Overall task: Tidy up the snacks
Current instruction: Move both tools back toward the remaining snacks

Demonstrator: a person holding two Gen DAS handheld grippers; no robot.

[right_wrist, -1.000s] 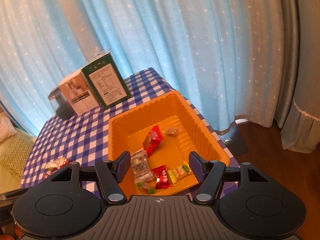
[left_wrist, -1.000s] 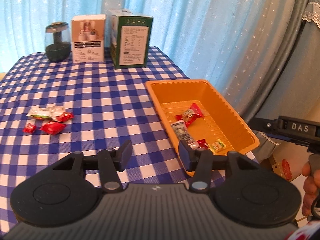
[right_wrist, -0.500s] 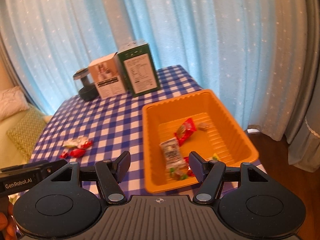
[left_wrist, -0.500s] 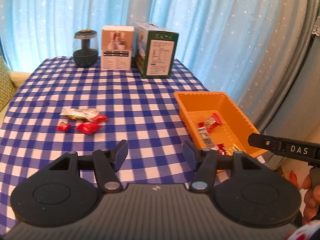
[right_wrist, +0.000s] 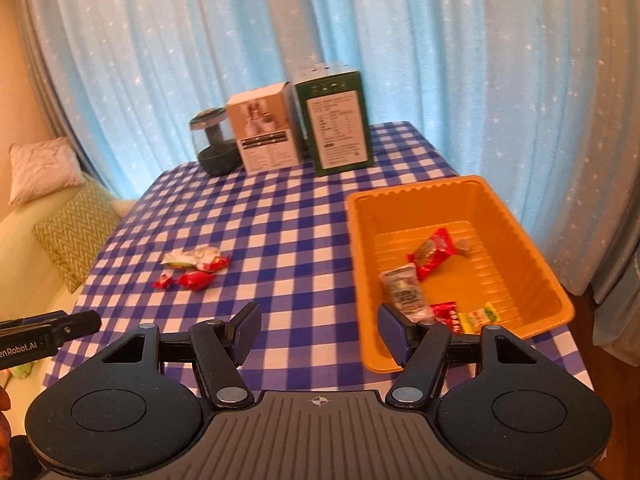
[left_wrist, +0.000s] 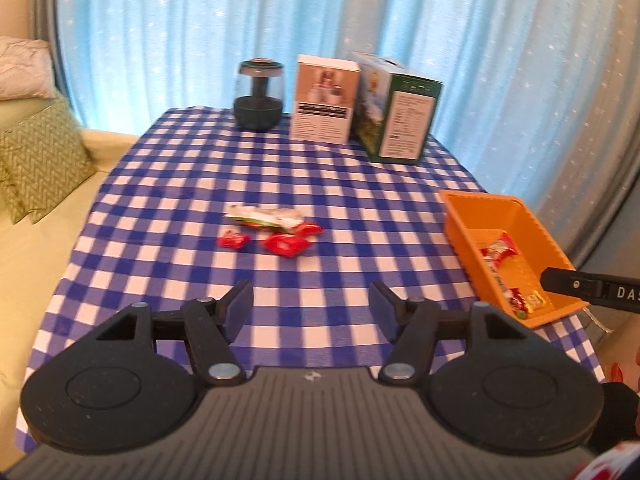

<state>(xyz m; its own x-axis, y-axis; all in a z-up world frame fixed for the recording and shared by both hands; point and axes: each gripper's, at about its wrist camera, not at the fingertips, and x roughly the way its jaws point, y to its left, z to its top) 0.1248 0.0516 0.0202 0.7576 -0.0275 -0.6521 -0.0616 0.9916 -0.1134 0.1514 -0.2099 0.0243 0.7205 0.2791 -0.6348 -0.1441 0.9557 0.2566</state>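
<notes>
An orange tray (right_wrist: pixel 516 216) (left_wrist: pixel 536 232) sits at the table's right edge and holds several wrapped snacks, among them a red bar (right_wrist: pixel 434 254) and a white packet (right_wrist: pixel 404 290). A small pile of loose snacks lies mid-table: a white-green packet (left_wrist: pixel 264 217) (right_wrist: pixel 188 258) and red candies (left_wrist: pixel 286 243) (right_wrist: pixel 196 279). My left gripper (left_wrist: pixel 311 310) is open and empty, above the table's near edge, the pile ahead of it. My right gripper (right_wrist: pixel 320 332) is open and empty, near the tray's front left corner.
At the table's far edge stand a dark glass jar (left_wrist: pixel 260 96) (right_wrist: pixel 214 146), a white box (left_wrist: pixel 325 98) (right_wrist: pixel 266 133) and a green box (left_wrist: pixel 400 116) (right_wrist: pixel 336 118). Blue curtains hang behind. A sofa with a green cushion (left_wrist: pixel 36 156) is at the left.
Both grippers have pulled back and swung left, away from the tray. The loose snack pile now sits ahead of the left gripper. Both stay open and empty.
</notes>
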